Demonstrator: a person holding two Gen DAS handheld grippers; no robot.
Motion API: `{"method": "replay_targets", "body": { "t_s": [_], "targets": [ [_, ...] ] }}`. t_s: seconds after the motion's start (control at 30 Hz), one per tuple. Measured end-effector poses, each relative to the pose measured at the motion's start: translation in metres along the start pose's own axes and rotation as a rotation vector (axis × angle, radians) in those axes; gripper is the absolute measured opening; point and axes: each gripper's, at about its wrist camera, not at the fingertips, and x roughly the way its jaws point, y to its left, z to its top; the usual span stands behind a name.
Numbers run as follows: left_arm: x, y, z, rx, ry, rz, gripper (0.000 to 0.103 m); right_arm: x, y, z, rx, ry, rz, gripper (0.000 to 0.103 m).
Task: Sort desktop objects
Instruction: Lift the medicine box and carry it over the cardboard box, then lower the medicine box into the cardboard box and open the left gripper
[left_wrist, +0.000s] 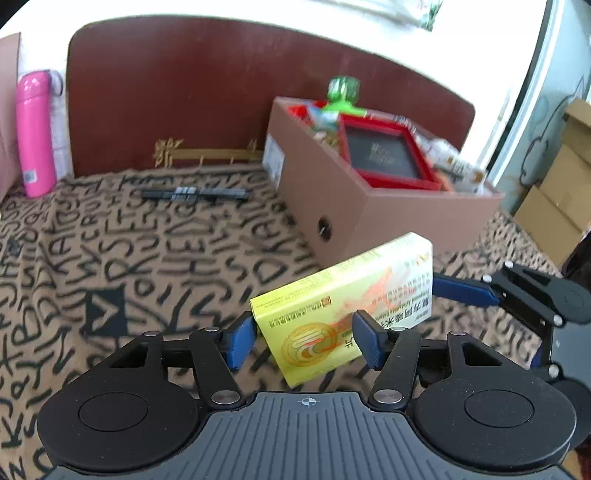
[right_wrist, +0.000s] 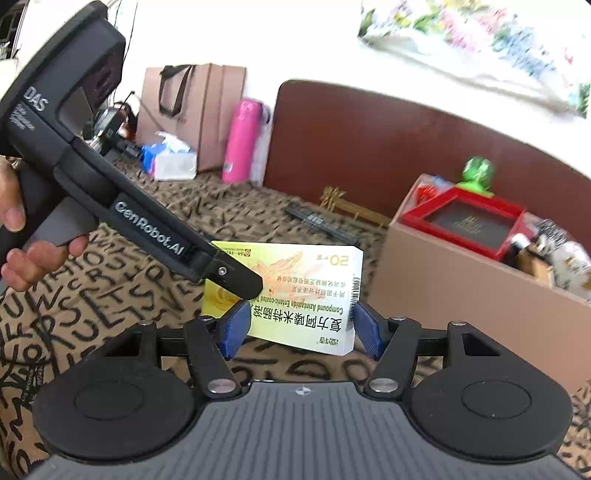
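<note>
A yellow medicine box with Chinese print hangs tilted just above the letter-patterned cloth. My left gripper is shut on its near end, a blue pad pressing on each side. In the right wrist view my right gripper is shut on the same box at its other end, blue pads against both edges. A hand holds the left gripper's black handle, which reaches in from the left and covers the box's left corner. The right gripper's blue finger shows at the box's far end.
An open brown carton stands behind the box, holding a red-framed case, a green-capped bottle and packets. A black strip lies on the cloth. A pink flask stands far left before a dark red board. A paper bag stands behind.
</note>
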Motion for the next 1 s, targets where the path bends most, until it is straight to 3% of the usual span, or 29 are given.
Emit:
{"method": "replay_targets", "body": {
  "t_s": [0.33,0.5,1.0],
  "targets": [
    [-0.005,-0.043,0.075,0.076,-0.151,-0.083,0.068,-0.029,-0.048,0.041,-0.028,-0.148,-0.185,0.066],
    [0.010,-0.064,0.110,0.101,-0.175,-0.114,0.064,-0.032,-0.079,0.055,-0.028,-0.183,-0.256,0.065],
    [0.076,-0.122,0.198,0.179,-0.201,-0.129,0.065,-0.002,-0.177,0.074,0.029,-0.211,-0.393,0.065]
  ]
}}
